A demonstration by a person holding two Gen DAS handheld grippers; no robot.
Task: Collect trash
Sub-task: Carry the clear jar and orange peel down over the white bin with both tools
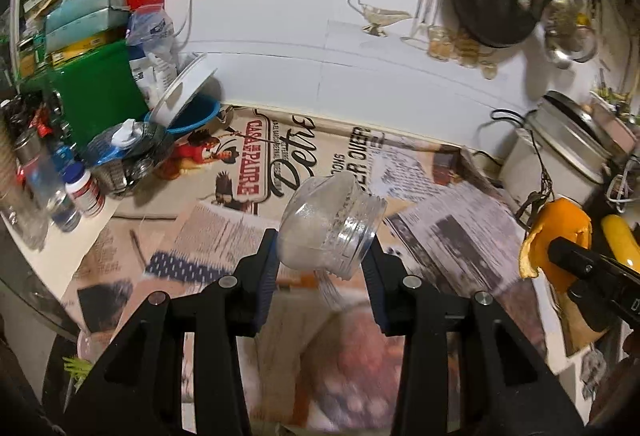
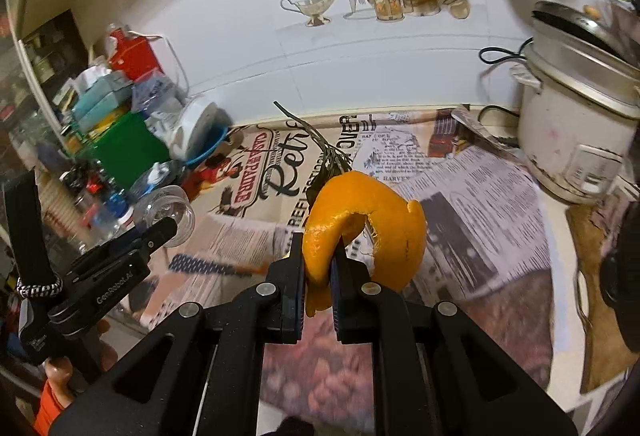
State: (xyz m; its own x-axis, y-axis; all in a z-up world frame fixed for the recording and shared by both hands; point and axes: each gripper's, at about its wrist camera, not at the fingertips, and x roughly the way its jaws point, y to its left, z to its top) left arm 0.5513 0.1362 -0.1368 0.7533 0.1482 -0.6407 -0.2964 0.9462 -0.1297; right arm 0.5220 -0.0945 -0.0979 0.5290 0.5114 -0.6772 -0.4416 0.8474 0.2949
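Now the left tool (image 1: 322, 250) is partly open, clamped on a clear plastic jar (image 1: 334, 222) tilted above the newspaper-covered bench (image 1: 460, 220). Right of that jar, the right tool (image 2: 319, 252), nearly closed, pinches an orange peel (image 2: 372, 226) above the same bench.

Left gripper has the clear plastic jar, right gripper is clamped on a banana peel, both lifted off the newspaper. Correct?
Not quite: the right gripper is clamped on an orange peel, as the right wrist view shows. The left gripper does hold the clear plastic jar, both above the newspaper.
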